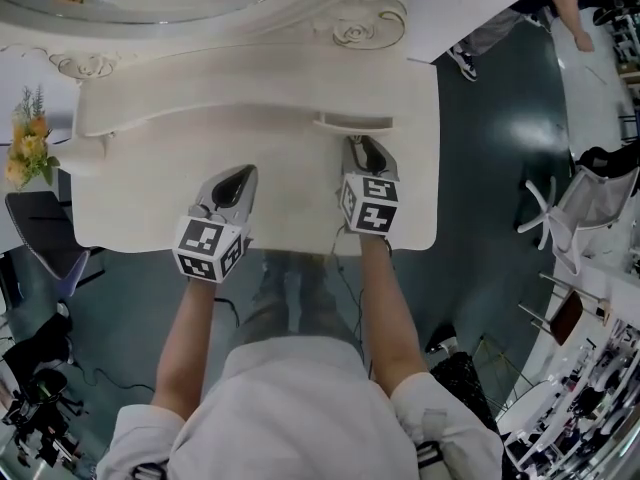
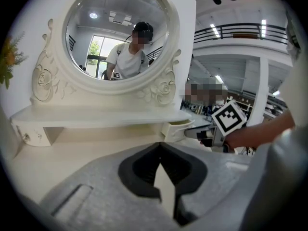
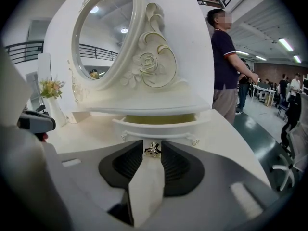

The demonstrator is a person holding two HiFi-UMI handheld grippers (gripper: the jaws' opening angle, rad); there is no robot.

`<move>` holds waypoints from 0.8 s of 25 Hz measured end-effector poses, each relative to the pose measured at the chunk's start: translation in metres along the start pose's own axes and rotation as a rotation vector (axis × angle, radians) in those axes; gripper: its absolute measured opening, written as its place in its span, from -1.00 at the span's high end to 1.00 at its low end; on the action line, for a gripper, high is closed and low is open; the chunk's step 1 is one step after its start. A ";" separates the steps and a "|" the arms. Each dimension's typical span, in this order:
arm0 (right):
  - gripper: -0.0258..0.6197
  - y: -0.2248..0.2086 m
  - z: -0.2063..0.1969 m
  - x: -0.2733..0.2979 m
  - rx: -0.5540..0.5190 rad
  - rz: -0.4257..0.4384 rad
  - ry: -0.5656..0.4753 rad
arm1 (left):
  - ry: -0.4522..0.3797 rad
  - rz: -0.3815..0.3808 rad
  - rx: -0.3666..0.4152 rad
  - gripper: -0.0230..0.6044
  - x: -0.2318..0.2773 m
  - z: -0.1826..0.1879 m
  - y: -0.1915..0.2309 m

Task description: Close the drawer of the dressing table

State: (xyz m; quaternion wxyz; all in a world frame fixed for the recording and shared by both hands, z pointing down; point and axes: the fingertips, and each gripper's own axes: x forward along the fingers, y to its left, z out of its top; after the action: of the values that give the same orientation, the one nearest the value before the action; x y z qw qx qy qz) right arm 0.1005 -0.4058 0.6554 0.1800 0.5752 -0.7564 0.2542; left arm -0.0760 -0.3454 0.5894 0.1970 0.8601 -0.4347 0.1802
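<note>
The white dressing table (image 1: 180,203) has a small drawer (image 1: 355,122) under its raised shelf, pulled out a little. In the right gripper view the drawer (image 3: 159,124) shows a yellowish inside and a gold knob (image 3: 152,149) on its front. My right gripper (image 3: 152,153) has its jaw tips tight on either side of that knob; from the head view it (image 1: 364,152) sits just in front of the drawer. My left gripper (image 1: 238,182) hovers over the tabletop to the left, shut and empty (image 2: 160,146). It sees the drawer (image 2: 179,127) from the side.
An oval mirror (image 2: 120,37) in a carved frame rises behind the shelf. A vase of yellow flowers (image 1: 26,148) stands at the table's left end. A person (image 3: 224,66) stands on the floor to the right, and an office chair (image 1: 585,203) stands beyond the table's right edge.
</note>
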 end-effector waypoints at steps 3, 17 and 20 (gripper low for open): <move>0.55 -0.001 0.002 0.004 -0.003 0.004 -0.003 | 0.005 -0.002 -0.001 0.93 0.002 -0.002 0.000; 0.55 -0.008 0.024 0.032 -0.012 0.009 -0.017 | 0.005 0.008 -0.010 0.93 0.004 0.001 0.009; 0.55 -0.009 0.026 0.034 -0.012 0.007 -0.019 | 0.005 0.018 0.005 0.93 0.004 0.003 0.010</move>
State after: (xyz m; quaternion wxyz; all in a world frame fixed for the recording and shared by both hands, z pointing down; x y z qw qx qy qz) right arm 0.1000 -0.4499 0.6554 0.1753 0.5737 -0.7617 0.2448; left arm -0.0813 -0.3551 0.5904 0.1945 0.8561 -0.4415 0.1852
